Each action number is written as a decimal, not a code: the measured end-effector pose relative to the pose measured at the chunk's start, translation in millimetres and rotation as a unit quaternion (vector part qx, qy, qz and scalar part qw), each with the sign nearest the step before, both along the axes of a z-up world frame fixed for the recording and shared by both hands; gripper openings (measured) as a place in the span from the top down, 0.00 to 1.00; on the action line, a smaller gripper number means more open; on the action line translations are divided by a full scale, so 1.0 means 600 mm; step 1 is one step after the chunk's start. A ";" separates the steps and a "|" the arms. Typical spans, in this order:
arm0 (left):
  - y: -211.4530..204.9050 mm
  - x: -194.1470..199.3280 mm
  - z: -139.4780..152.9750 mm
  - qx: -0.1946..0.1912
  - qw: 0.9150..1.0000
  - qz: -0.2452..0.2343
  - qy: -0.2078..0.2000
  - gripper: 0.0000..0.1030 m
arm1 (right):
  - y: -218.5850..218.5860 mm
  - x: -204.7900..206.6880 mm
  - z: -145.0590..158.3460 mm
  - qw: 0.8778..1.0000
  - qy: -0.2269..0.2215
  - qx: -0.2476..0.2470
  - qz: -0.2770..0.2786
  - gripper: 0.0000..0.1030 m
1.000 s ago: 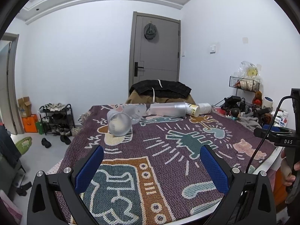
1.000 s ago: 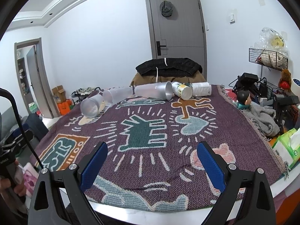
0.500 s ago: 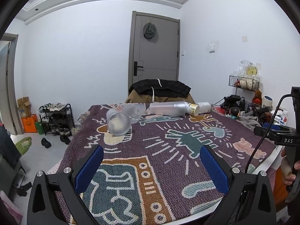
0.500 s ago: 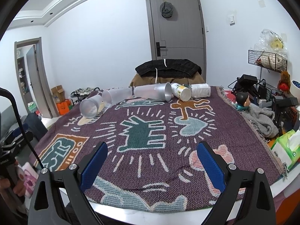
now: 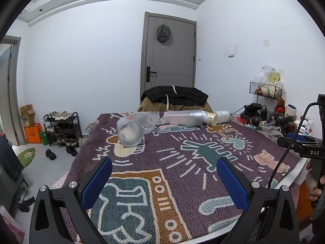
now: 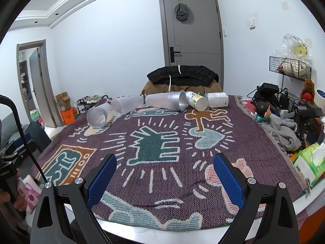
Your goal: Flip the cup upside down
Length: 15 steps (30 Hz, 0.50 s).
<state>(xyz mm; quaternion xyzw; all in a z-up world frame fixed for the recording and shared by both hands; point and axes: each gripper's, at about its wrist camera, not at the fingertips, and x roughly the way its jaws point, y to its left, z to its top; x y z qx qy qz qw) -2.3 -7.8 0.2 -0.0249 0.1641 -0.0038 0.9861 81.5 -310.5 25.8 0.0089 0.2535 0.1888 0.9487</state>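
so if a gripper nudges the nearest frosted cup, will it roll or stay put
The frosted cup lies on its side with its open mouth toward the camera, so it would probably roll, curving because it looks tapered. The woven blanket may slow it. It looks like thin, empty plastic, so likely light and easily squeezed out of shape by the left gripper.

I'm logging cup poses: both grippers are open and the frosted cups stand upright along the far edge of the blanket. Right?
Not quite. Both the left gripper and right gripper are open, but the frosted cups lie on their sides on the blanket, as the right wrist view shows.
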 end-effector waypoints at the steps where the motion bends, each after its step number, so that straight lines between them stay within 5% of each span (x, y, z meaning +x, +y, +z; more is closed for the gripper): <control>1: 0.000 0.001 -0.001 0.001 1.000 -0.001 0.001 0.00 | -0.001 0.001 0.000 1.000 0.001 0.001 0.000 0.06; 15: 0.000 0.000 -0.005 0.000 1.000 0.009 -0.003 0.00 | 0.002 -0.001 -0.002 1.000 0.000 -0.003 0.001 0.06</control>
